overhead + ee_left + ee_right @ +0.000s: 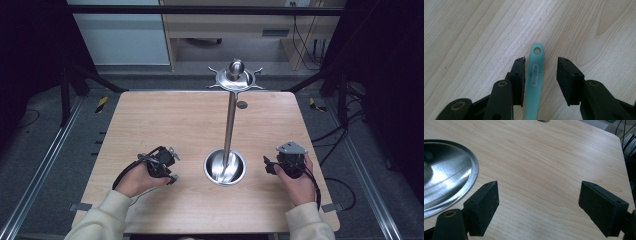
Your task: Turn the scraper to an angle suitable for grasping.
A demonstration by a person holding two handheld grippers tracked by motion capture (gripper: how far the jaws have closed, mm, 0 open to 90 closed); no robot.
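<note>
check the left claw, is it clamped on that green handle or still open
Open. In the left gripper view the left claw straddles the green handle lying flat on the table; a gap shows beside the right jaw.

Both grippers are black: the left gripper (161,162) has brass-coloured rivets on its arms, the right gripper (289,161) wears a grey 3-cornered plate. Black cables trail back past cream sleeves (102,217). Pads look like rough foam.
</note>
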